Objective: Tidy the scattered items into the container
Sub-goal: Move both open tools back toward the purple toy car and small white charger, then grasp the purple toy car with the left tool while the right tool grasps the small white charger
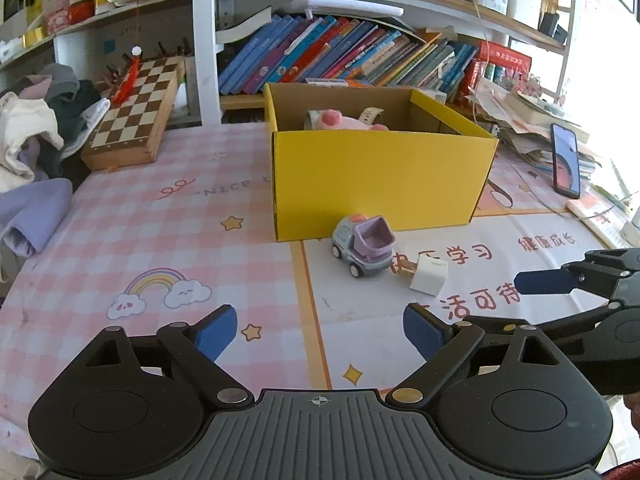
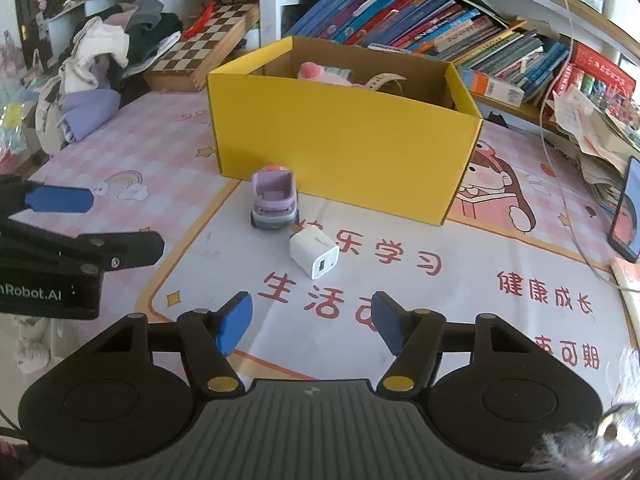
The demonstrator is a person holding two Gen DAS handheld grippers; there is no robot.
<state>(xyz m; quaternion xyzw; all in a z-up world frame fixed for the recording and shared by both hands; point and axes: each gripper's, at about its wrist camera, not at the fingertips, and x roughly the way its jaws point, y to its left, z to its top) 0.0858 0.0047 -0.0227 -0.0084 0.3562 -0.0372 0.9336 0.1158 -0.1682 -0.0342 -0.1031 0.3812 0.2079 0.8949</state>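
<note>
Two boxy things: glossy white charger (image 2: pixel 315 255), matte cardboard box (image 2: pixel 340 148).

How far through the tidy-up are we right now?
Partly done: a pink plush and a watch already sit in the yellow box. Nothing is in hand; the left tool and right tool are both open. Left on the mat: the toy truck and white charger.

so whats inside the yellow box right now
Inside the yellow box a pink plush and a beige strap show above the front wall. That wall hides the box floor and anything lying lower.
</note>
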